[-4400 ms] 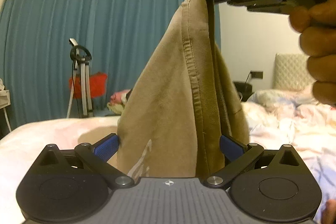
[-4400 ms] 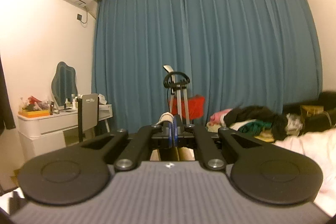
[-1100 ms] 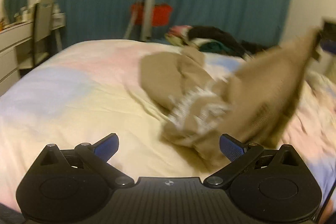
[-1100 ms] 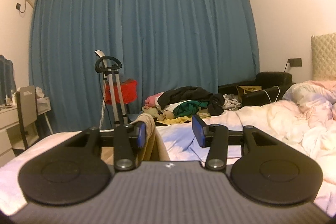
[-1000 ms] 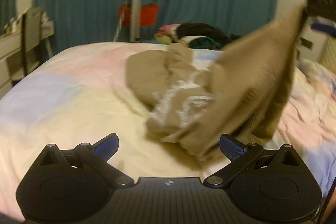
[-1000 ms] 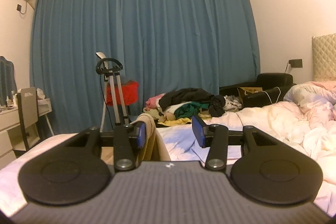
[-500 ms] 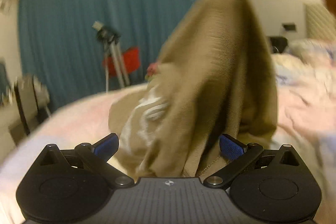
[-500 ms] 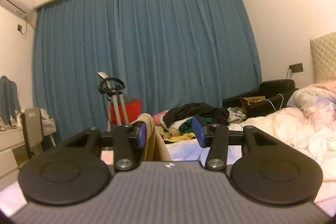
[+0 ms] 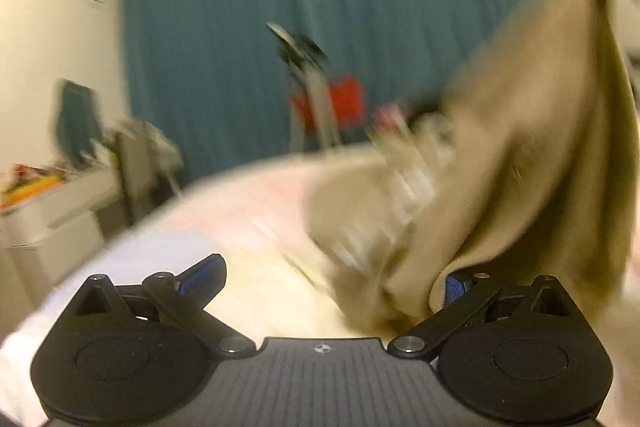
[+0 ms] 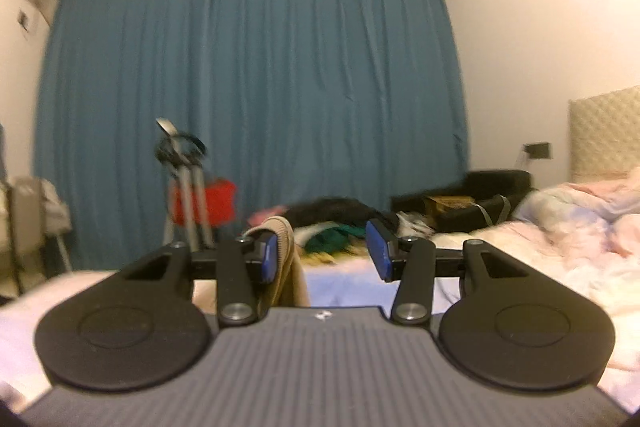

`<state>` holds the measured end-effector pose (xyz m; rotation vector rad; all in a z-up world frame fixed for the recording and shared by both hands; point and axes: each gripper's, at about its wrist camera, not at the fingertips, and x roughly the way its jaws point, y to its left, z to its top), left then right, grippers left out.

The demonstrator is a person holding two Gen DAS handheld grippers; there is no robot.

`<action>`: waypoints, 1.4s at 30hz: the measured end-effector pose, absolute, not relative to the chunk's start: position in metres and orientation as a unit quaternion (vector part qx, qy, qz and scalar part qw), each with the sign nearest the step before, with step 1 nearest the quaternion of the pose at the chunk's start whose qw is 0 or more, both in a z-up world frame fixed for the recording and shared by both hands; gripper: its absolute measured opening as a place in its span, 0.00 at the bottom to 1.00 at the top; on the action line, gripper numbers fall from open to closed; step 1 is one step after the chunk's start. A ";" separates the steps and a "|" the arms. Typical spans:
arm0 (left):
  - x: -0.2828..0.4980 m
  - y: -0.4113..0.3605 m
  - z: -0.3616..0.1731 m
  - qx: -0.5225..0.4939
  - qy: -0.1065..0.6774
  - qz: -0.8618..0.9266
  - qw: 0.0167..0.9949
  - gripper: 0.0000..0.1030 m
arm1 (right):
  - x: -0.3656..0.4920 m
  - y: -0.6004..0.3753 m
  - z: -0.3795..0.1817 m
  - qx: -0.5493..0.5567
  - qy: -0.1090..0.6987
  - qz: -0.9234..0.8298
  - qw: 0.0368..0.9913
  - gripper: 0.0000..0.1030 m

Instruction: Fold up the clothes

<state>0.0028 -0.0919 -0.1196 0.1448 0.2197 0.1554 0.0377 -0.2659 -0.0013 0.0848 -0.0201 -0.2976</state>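
A tan garment point(image 9: 520, 167) with a pale print hangs from the upper right of the left wrist view down onto the bed point(image 9: 200, 227); the picture is motion-blurred. My left gripper point(image 9: 328, 283) is open wide, and the garment's lower edge brushes its right finger while the left finger stands free. In the right wrist view a fold of the tan garment point(image 10: 286, 247) is draped over the left finger of my right gripper point(image 10: 324, 257). Its jaws stand apart and the right pad touches nothing.
A blue curtain point(image 10: 248, 87) fills the far wall, with a tripod point(image 10: 188, 195) and a red object before it. A heap of clothes point(image 10: 340, 223) and a black armchair point(image 10: 496, 187) lie beyond the bed. A white desk and chair point(image 9: 80, 195) stand at the left.
The left wrist view has swung left: the hanging garment has slid from centre to the right edge, and the desk and wall came in. The right gripper keeps its opening and draped fold.
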 end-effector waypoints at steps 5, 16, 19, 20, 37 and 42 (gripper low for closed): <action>-0.030 -0.058 -0.059 -0.008 0.033 0.121 0.992 1.00 | 0.039 -0.274 0.020 0.053 -0.006 -0.136 0.989 0.47; -0.052 0.007 0.153 -0.043 -0.133 0.145 0.980 1.00 | 0.006 -0.231 0.209 0.004 -0.126 -0.047 0.991 0.47; -0.069 0.017 0.214 -0.057 -0.167 0.134 0.975 1.00 | -0.014 -0.222 0.260 -0.003 -0.156 -0.031 0.987 0.47; -0.078 0.020 0.234 -0.061 -0.180 0.130 0.973 1.00 | -0.022 -0.219 0.276 -0.003 -0.165 -0.026 0.986 0.47; -0.096 0.004 0.359 -0.040 -0.126 0.033 0.991 1.00 | -0.073 -0.217 0.342 0.023 -0.149 -0.002 0.989 0.47; -0.004 -0.004 0.303 -0.021 -0.064 0.032 0.997 1.00 | 0.005 -0.220 0.292 0.032 -0.081 -0.014 0.996 0.47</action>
